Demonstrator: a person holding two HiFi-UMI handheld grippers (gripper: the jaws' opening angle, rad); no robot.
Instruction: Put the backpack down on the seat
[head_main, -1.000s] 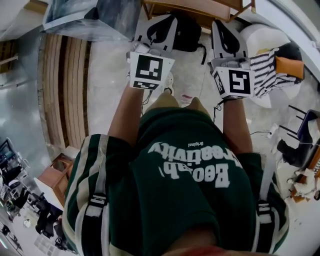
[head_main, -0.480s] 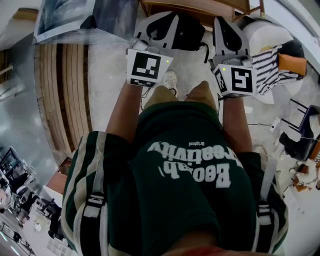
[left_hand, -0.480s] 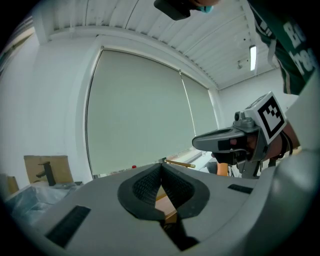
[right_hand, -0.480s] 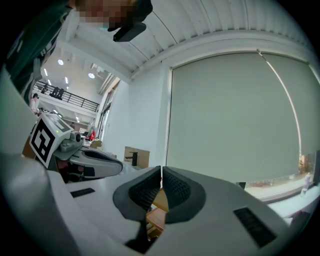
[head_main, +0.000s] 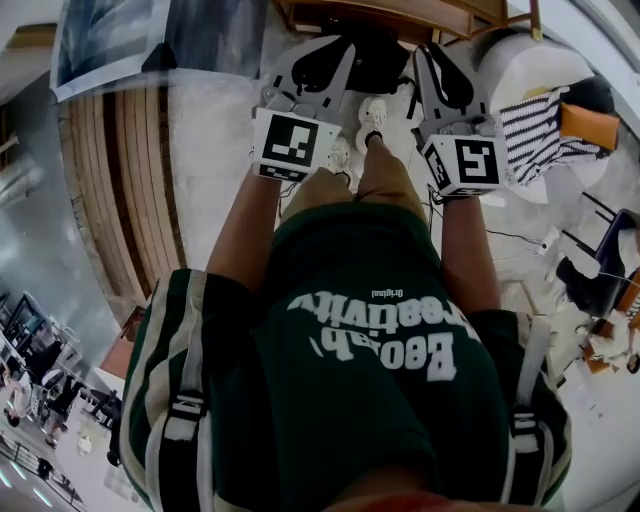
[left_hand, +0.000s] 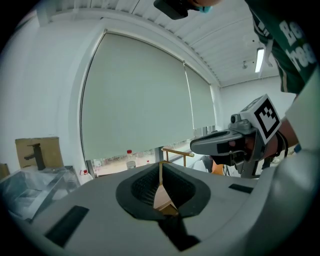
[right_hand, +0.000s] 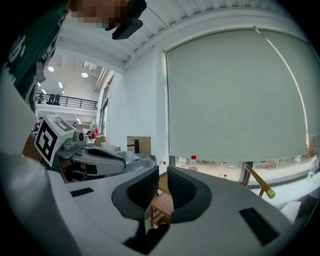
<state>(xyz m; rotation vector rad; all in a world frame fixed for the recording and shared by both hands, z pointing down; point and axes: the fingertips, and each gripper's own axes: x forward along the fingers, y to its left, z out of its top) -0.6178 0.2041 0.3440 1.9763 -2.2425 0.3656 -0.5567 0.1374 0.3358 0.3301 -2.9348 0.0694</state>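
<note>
Now, a person in a green shirt (head_main: 370, 360) stands on a pale floor (head_main: 215, 150), facing a wooden chair (head_main: 400, 12). The black backpack (head_main: 375, 65) sits in the head view between the two gripper fronts, at the chair's near edge; can't tell if it rests on the seat. Left hand-held gripper (left_hand: 160, 180): jaws together, only a slit with the chair showing through. Right hand-held gripper (right_hand: 163, 185): jaws together too, with a thin gap. There's a dark shape low between each pair of jaws; can't tell if it's a strap. White shoe (head_main: 372, 112) just below the backpack.
</note>
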